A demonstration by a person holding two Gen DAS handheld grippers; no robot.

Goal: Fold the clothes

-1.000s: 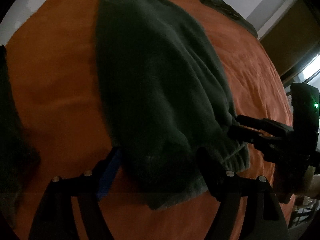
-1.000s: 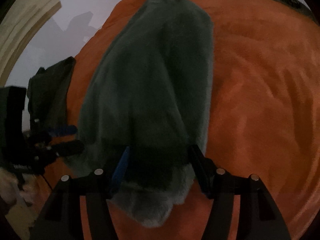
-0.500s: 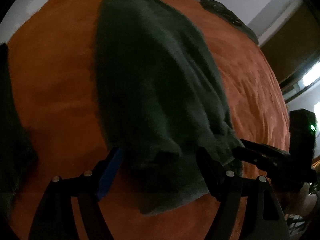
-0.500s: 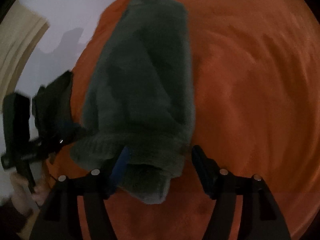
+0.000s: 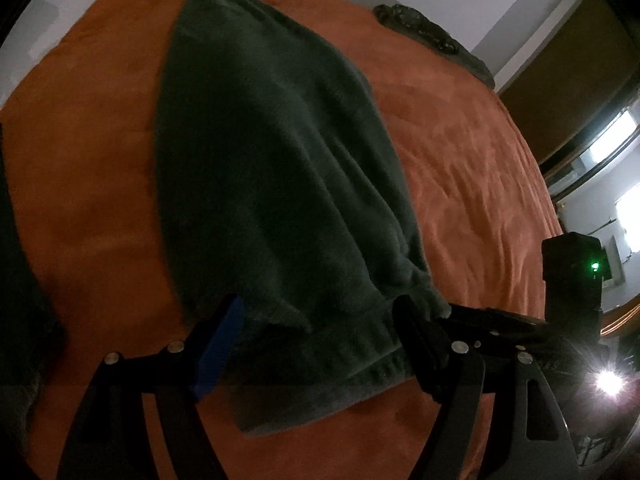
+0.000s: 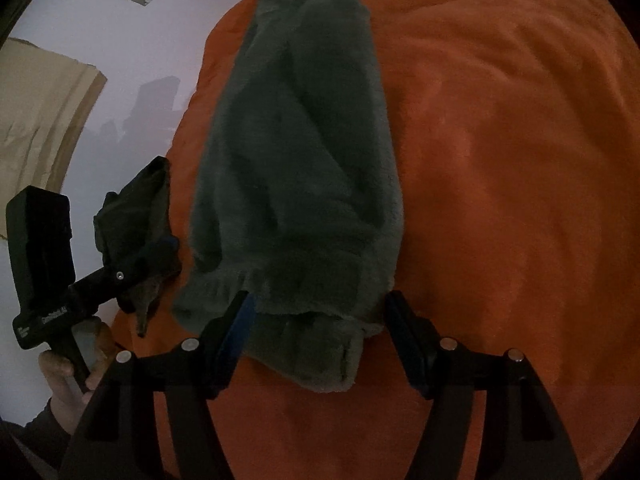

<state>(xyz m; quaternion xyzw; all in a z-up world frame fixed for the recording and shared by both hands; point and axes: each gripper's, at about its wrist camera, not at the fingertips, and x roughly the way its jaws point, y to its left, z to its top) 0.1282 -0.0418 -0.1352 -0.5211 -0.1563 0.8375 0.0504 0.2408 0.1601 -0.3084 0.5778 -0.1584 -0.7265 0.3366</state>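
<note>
Sweater (image 5: 276,184): dark green, fuzzy, plain; ribbed hem of the same green. Bed cover (image 5: 460,152): orange, unpatterned. Left hand-held gripper (image 5: 320,340): black, with 1 blue pad (image 5: 218,348). Right hand-held gripper (image 6: 320,332): black, with 1 blue pad (image 6: 240,328). Second garment (image 6: 136,216) left of the right hand-held gripper: dark olive. Wall (image 6: 132,52): pale grey-white.

An orange blanket (image 5: 460,152) covers the bed beneath white walls (image 6: 132,44).

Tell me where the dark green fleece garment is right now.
The green fleece garment lies lengthwise on the orange bedspread, its ribbed hem nearest both cameras, between the open fingers of each gripper in its own wrist view.
</note>
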